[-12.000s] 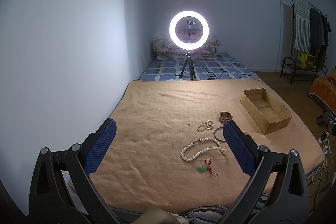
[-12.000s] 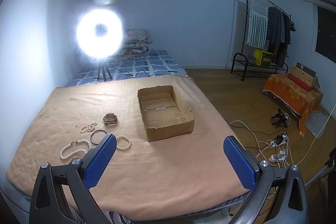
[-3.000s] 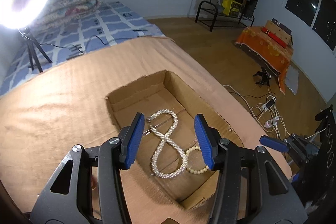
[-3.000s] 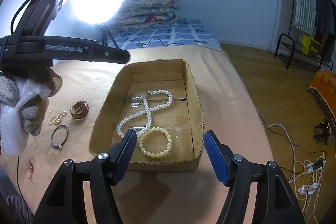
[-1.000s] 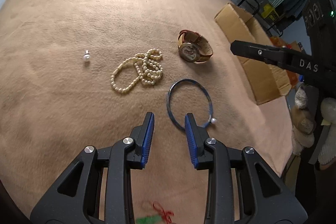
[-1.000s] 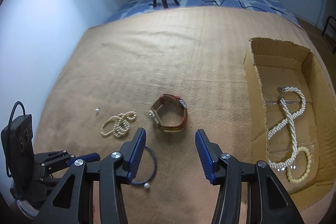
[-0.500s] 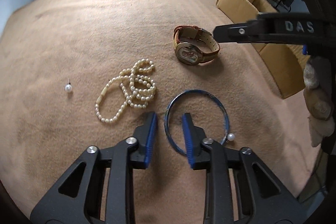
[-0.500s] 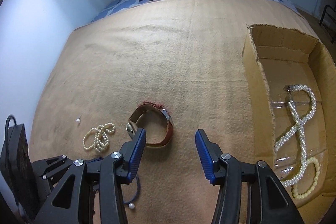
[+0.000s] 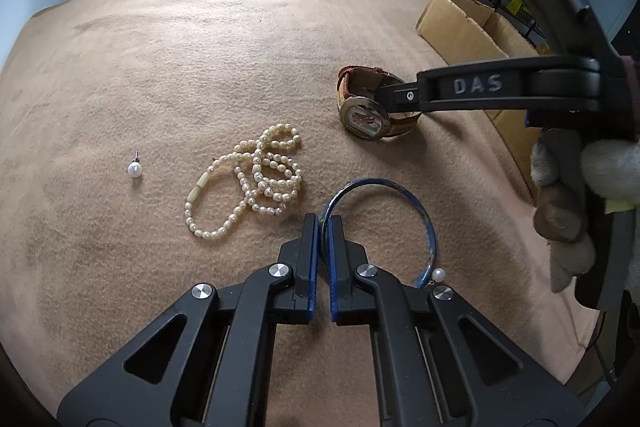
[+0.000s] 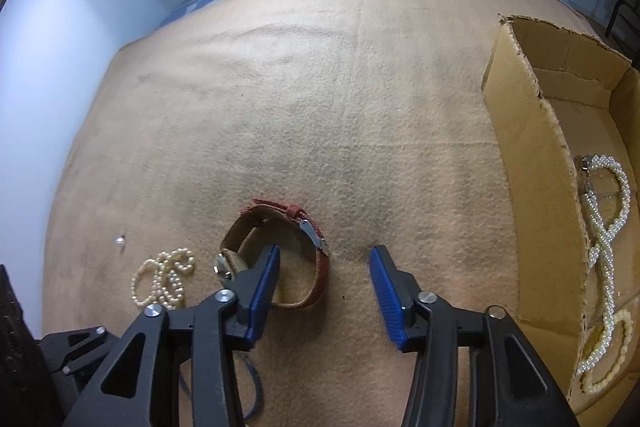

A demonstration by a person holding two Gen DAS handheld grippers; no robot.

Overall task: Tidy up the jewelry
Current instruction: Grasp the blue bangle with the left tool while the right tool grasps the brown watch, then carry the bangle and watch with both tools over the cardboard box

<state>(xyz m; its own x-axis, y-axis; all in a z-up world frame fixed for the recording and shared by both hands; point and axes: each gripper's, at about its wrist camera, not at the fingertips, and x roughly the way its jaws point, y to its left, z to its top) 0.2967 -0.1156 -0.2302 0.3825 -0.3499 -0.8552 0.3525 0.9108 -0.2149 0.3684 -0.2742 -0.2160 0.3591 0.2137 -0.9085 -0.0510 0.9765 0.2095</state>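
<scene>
left gripper [image 9: 324, 223]: fingers pinching blue bangle [image 9: 416, 205] rim
right gripper [image 10: 324, 263]: fingers spread, straddling watch [image 10: 280, 263] strap
pearl strand [image 9: 256, 175]: 9 o'clock of bangle

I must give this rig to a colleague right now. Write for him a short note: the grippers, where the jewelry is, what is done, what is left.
Left gripper: shut on the blue bangle, which lies on the blanket.
Right gripper: open, one finger inside the loop of the watch, not yet closed.
Done: pearl necklace and bead bracelet are in the cardboard box.
Left: bangle, watch, small pearl strand and single pearl earring, all to go into the box.
</scene>
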